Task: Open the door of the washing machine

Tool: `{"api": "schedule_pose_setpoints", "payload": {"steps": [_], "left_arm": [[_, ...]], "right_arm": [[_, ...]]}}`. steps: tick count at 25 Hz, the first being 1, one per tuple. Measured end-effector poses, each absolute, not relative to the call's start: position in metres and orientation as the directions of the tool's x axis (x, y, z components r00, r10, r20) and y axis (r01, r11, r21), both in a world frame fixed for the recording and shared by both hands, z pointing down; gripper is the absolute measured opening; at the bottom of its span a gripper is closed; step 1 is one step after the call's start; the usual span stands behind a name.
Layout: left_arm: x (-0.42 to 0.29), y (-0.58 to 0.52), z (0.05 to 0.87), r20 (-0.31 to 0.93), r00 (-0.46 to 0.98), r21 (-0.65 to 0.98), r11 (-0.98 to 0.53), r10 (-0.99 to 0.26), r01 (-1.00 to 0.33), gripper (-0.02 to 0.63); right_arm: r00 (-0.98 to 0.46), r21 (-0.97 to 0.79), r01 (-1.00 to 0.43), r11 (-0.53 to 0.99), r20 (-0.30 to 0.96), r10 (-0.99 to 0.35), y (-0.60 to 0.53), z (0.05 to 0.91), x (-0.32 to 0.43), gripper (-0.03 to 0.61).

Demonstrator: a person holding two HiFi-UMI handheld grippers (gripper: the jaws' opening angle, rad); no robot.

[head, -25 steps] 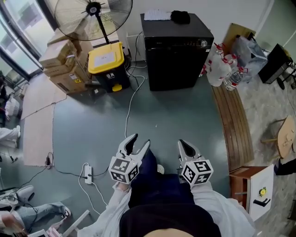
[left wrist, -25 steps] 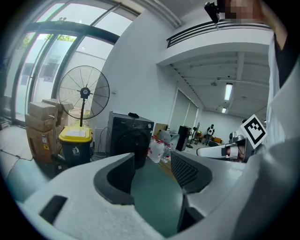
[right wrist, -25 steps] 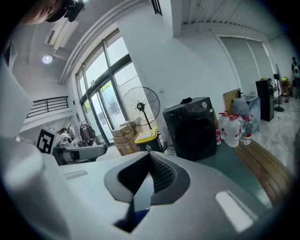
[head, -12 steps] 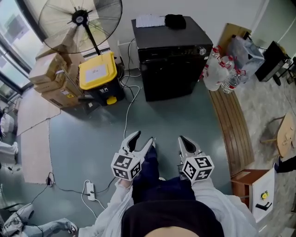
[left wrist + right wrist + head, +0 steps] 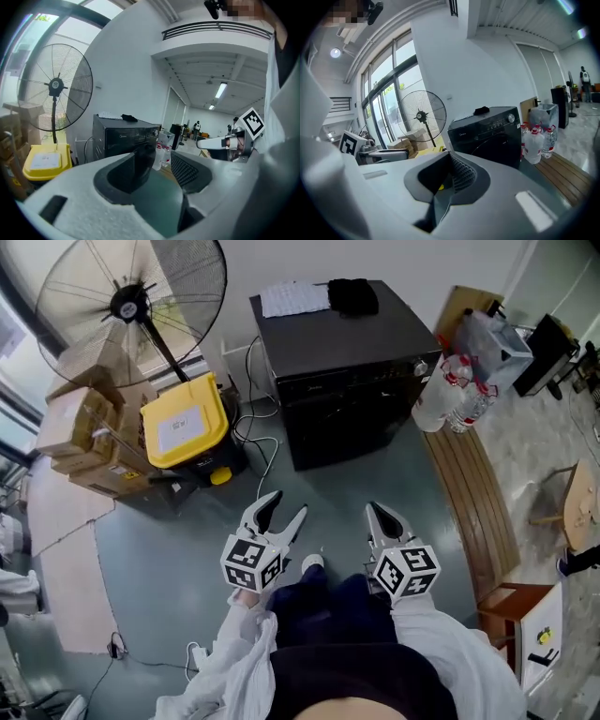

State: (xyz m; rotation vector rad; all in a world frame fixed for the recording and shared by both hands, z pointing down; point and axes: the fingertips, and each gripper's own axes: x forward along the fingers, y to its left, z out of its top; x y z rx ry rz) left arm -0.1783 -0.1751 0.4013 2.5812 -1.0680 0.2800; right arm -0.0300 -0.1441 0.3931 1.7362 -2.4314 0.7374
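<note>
Left gripper: the white two-jaw left gripper (image 5: 284,509) sits low in front of the person's waist on a white-sleeved arm. Its nose points at the machine and its jaws stand apart with nothing between them.
Right gripper: the white two-jaw right gripper (image 5: 379,514) is level with the left one and near it, also aimed forward. Its jaws are drawn together to a thin slit and hold nothing.
Washing machine: the black box-shaped washing machine (image 5: 342,352) stands against the white wall, straight ahead of both grippers and well apart from them.
Door: the dark round door (image 5: 499,145) lies flush in the front face, closed.
On top: white paper sheets (image 5: 293,298) and a black cloth bundle (image 5: 353,294) rest on the lid.
Left edge: a yellow-lidded black bin (image 5: 183,427) stands just beside the machine. Brown cardboard boxes (image 5: 80,427) and a tall black standing fan (image 5: 131,306) are beyond it.
Right edge: clear plastic water bottles (image 5: 450,390) crowd the machine's right corner at the head of a brown slatted wooden strip (image 5: 473,502).
Open room: bare grey-green floor (image 5: 187,521) lies between the grippers and the door, crossed by a thin white cable (image 5: 265,454).
</note>
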Motion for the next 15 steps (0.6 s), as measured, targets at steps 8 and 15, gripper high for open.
{"api": "schedule_pose_setpoints", "payload": {"steps": [8, 15], "left_arm": [[-0.158, -0.267, 0.459, 0.382, 0.739, 0.277, -0.694, -0.555, -0.664, 0.236], [-0.126, -0.349, 0.536, 0.395, 0.739, 0.396, -0.624, -0.547, -0.674, 0.236]], "right_arm": [[-0.322, -0.304, -0.930, 0.208, 0.395, -0.860, -0.220, 0.418, -0.017, 0.009], [-0.318, -0.318, -0.930, 0.186, 0.439, -0.840, -0.299, 0.475, 0.004, 0.009]]}}
